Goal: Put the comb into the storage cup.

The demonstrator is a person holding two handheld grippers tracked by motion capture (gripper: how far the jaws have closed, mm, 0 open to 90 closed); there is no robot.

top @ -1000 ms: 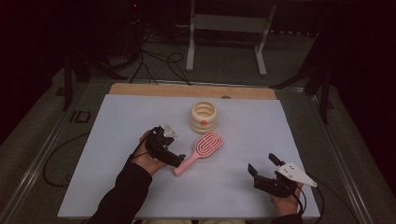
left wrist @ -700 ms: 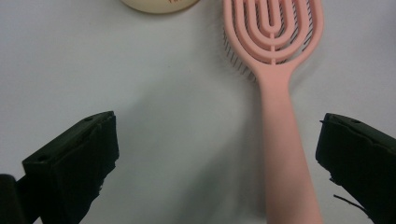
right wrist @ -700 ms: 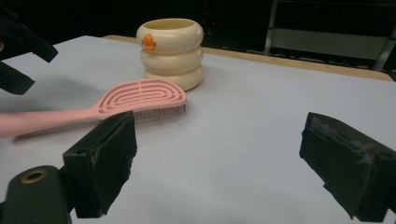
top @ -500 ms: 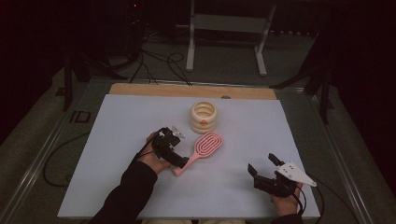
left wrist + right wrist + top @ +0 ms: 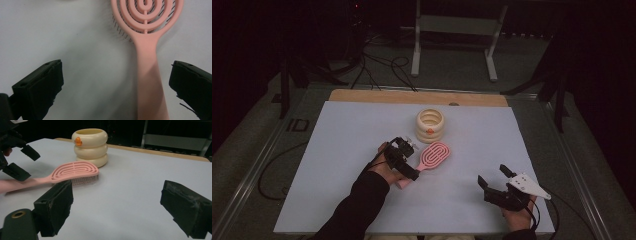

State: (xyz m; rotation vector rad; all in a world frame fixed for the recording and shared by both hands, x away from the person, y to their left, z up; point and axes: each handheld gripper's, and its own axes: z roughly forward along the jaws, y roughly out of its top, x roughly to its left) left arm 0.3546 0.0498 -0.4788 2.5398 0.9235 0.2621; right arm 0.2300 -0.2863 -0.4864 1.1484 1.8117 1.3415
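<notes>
1. While the left gripper (image 5: 404, 159) hangs over the pink hairbrush (image 5: 433, 156), its jaws stand wide apart astride the handle, gripping nothing.
2. The brush lies bristles-down on the white table (image 5: 337, 135), just beside the cream ringed cup (image 5: 430, 125).
3. The right gripper (image 5: 493, 181) gapes empty, well apart.

A: Where is the pink plastic hairbrush (image 5: 434, 155)?
B: On the pale grey surface (image 5: 337, 140), head pointing to two o'clock, just below the cream ringed pot (image 5: 430, 125).
A: And the claws?
B: Left claw (image 5: 408, 158) over the handle, jaws apart; right claw (image 5: 495, 176) at five o'clock, spread wide.
</notes>
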